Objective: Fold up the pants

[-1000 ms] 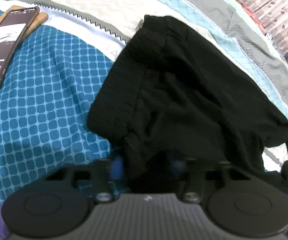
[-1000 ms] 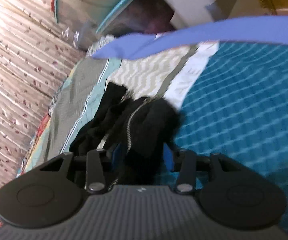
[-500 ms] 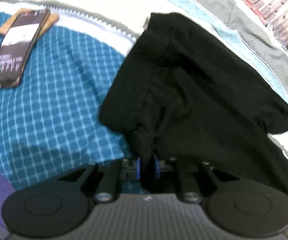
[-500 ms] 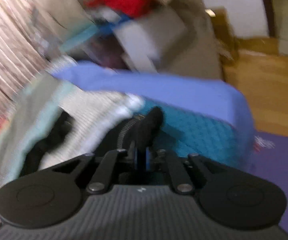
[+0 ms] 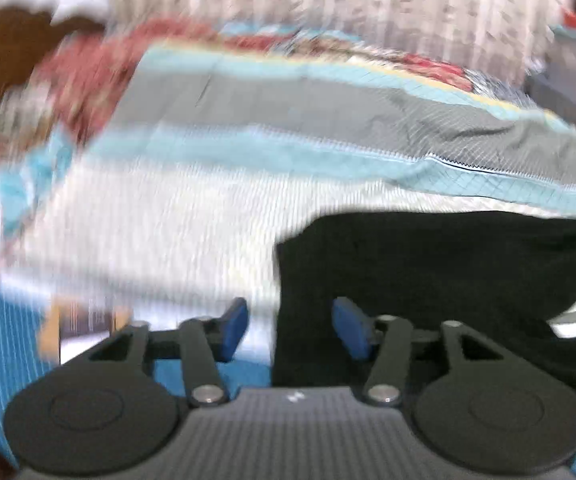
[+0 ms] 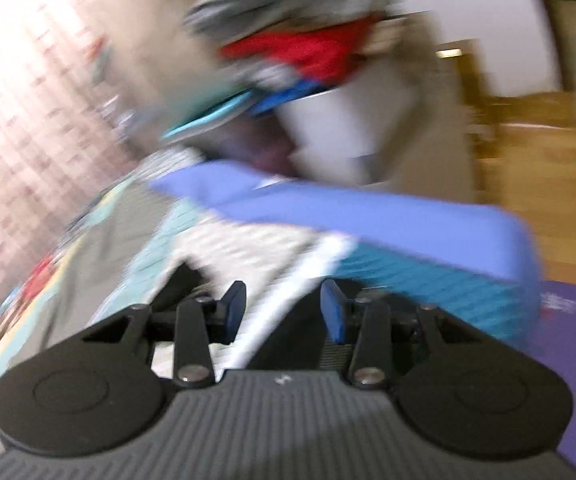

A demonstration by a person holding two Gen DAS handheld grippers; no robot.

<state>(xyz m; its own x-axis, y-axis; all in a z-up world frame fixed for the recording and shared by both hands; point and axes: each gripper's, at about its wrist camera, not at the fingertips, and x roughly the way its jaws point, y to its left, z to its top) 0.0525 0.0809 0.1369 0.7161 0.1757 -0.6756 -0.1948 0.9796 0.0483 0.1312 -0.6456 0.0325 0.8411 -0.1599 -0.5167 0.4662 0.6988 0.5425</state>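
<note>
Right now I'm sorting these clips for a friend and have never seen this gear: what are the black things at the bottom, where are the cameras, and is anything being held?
They are two hand-held grippers, each carrying a wide-angle camera that looks forward along its two blue-padded fingers. In the left camera's picture, the left gripper stands open over a bed with a patterned bedspread; the black pants lie on it, one edge reaching between the fingers, which do not pinch it. In the right camera's picture, the right gripper is open too and holds nothing. Both pictures are blurred; a purple-blue sheet edges the bed.
</note>
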